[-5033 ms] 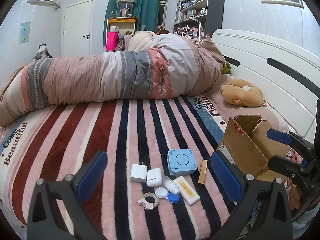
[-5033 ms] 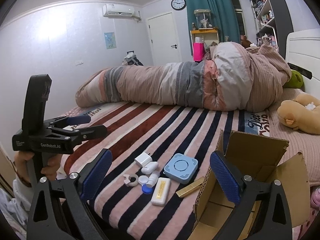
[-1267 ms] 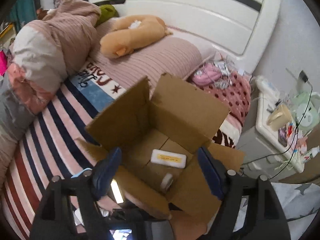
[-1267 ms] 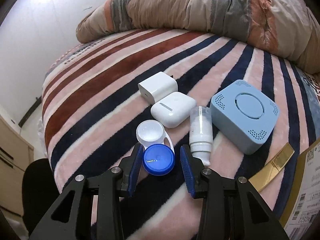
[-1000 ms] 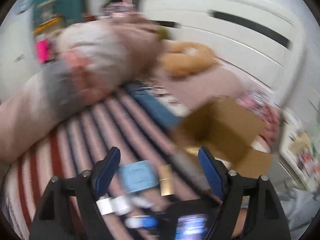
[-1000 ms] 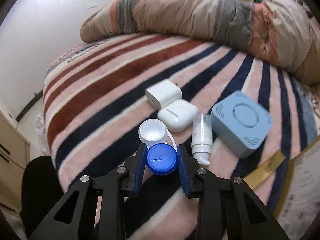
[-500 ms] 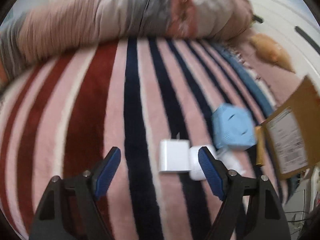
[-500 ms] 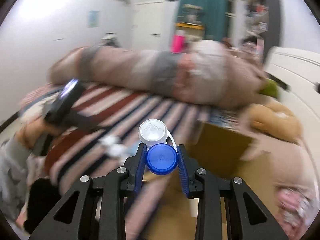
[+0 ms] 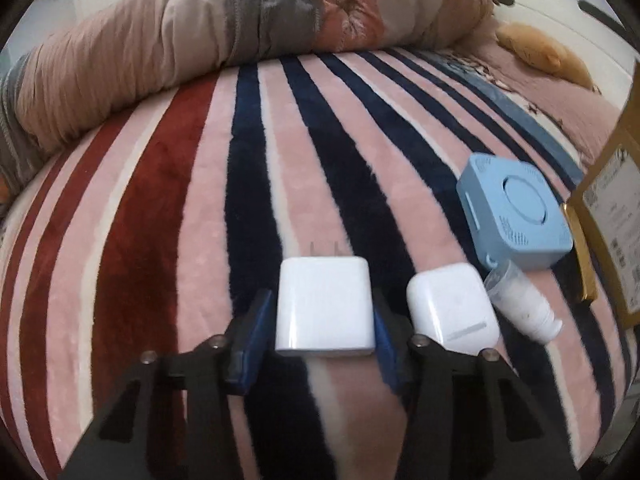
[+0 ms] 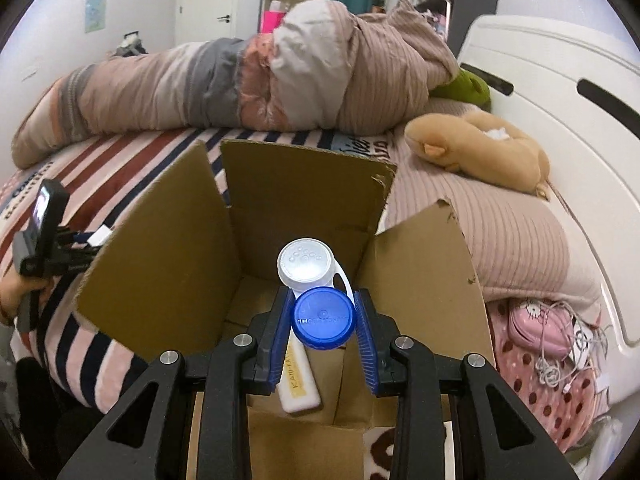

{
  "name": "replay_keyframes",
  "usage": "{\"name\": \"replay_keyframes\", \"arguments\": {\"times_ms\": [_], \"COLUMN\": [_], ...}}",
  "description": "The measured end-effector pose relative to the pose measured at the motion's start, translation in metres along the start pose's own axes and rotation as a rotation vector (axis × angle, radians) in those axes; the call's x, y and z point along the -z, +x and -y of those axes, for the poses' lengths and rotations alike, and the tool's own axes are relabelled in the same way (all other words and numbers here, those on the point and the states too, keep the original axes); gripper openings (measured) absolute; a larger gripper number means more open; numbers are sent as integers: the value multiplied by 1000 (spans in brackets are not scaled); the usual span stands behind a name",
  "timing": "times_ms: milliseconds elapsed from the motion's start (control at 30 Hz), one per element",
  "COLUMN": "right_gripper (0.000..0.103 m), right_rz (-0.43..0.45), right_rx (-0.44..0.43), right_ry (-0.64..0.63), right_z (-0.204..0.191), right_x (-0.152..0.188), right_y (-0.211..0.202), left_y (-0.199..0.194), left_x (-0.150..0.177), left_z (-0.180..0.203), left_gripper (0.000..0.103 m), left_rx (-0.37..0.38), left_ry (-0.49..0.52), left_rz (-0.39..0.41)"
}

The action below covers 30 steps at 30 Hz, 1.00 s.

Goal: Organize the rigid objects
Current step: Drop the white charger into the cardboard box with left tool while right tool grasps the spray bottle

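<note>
In the left wrist view my left gripper (image 9: 320, 338) is shut on a white charger plug (image 9: 325, 308) that rests on the striped blanket. Right of it lie a white earbud case (image 9: 452, 308), a small white bottle (image 9: 524, 308), a light blue square box (image 9: 514, 216) and a gold bar (image 9: 580, 256). In the right wrist view my right gripper (image 10: 323, 320) is shut on a blue-and-clear contact lens case (image 10: 320, 300), held above the open cardboard box (image 10: 304, 200). A white-and-yellow bar (image 10: 298, 380) lies inside the box.
A rolled quilt (image 9: 240, 28) lies across the far side of the bed. A tan plush toy (image 10: 476, 148) and the white headboard (image 10: 560, 92) are right of the box. Pink items and cables (image 10: 548, 336) lie at the bed's right edge.
My left gripper swung from over the box down to the blanket and closed on the charger plug. My right gripper lifted the contact lens case off the blanket and carried it over the box.
</note>
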State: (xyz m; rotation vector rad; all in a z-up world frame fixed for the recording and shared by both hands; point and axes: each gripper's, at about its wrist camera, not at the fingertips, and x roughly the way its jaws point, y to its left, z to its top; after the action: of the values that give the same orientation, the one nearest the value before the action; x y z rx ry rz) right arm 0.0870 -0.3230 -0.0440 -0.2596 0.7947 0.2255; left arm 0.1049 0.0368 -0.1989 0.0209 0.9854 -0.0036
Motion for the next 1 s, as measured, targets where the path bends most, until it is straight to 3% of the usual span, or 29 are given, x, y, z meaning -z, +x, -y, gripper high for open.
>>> {"name": "replay_keyframes", "arguments": {"times_ms": [100, 133, 167, 267, 400, 533, 633, 767, 867, 1000], "right_gripper": [32, 39, 41, 41, 41, 41, 41, 41, 41, 39], "right_rz": [-6, 2, 14, 82, 183, 169, 80, -52, -82, -77], "right_rx": [-2, -13, -32, -109, -257, -424, -510, -545, -468, -396], "right_ry": [12, 13, 15, 0, -78, -183, -232, -235, -209, -198], "right_z": [-1, -1, -2, -16, -60, -120, -159, -190, -199, -201], "right_x": [1, 1, 0, -6, -19, -25, -16, 4, 19, 30], "right_y": [1, -1, -3, -18, -41, -40, -16, 38, 78, 115], "left_y": [3, 3, 1, -4, -45, -107, -158, -202, -221, -214], "left_x": [-5, -4, -3, -7, -25, -49, -71, -91, -105, -117], "left_z": [-1, 1, 3, 3, -7, 2, 26, 75, 127, 209], "left_gripper": [44, 44, 39, 38, 38, 38, 38, 38, 38, 38], "left_rx": [4, -8, -8, -9, -14, -11, 74, 186, 299, 414], "left_ry": [-21, -9, 0, 2, -27, 25, 97, 208, 290, 440], "left_rz": [-11, -11, -9, -8, 64, 138, 170, 212, 211, 132]}}
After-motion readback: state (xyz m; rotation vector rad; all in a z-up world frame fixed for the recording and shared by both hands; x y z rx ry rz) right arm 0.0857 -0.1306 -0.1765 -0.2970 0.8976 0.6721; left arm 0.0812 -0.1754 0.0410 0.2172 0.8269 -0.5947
